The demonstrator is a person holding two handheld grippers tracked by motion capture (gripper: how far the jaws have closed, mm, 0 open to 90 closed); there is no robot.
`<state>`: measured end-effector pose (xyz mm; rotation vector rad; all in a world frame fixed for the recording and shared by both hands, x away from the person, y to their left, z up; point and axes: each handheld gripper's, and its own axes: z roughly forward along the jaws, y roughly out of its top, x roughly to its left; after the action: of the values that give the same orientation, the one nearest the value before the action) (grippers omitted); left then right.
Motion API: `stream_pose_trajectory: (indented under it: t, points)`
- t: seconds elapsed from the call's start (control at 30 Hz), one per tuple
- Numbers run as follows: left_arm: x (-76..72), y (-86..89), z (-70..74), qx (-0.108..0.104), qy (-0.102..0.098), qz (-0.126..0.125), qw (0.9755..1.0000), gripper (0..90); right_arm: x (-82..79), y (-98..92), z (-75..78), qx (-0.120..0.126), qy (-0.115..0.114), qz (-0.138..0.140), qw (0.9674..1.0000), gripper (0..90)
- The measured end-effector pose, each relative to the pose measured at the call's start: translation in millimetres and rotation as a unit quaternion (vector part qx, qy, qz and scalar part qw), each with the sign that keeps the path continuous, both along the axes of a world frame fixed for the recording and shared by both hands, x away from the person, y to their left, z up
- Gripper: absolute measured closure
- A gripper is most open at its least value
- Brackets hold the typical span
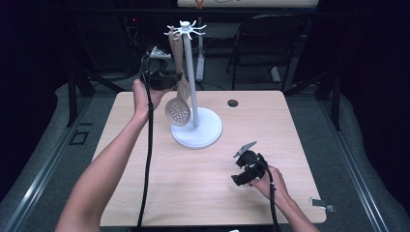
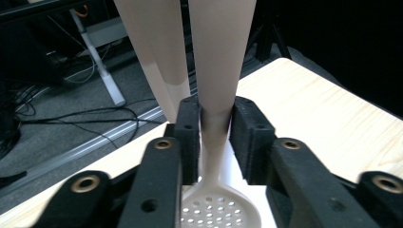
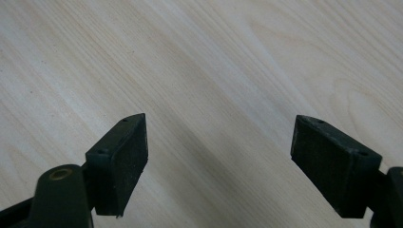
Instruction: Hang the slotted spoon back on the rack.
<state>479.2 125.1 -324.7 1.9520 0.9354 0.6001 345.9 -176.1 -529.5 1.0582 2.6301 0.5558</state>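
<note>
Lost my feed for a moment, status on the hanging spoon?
Left tongs around slotted spoon handle, pads close, contact unclear. Spoon hangs on white rack. Right tongs open, idle over table. Nothing in the way.

A pale wood table [image 1: 145,193] with a round cable hole [image 1: 232,103] stands on grey floor [image 1: 43,145]. Behind it are a dark chair [image 1: 263,43], black stand legs [image 1: 77,87] and loose cables [image 2: 71,118]. The surroundings are dark, and light falls on the tabletop.

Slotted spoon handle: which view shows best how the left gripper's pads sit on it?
Left gripper view: the slotted spoon handle runs between the pads. High view shows it hanging beside the stand, left gripper at its handle.
</note>
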Motion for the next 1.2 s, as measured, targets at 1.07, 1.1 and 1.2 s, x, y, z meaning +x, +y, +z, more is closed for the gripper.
stream_pose_trajectory:
  t: [1.07,1.1,1.2]
  points:
    - [-67.3,46.7,-30.2,0.051,0.039,-0.007,0.9979,15.3,-3.2,1.7,3.8,0.008,-0.007,0.000,0.9999,19.5]
    - [-69.2,48.3,-32.3,0.052,0.039,-0.007,0.9979,15.3,-3.3,1.7,3.9,0.008,-0.008,0.000,0.9999,19.5]
    - [-77.0,56.1,-42.3,0.050,0.050,-0.009,0.9974,15.1,-3.3,1.5,4.1,0.007,-0.007,0.000,1.0000,19.5]
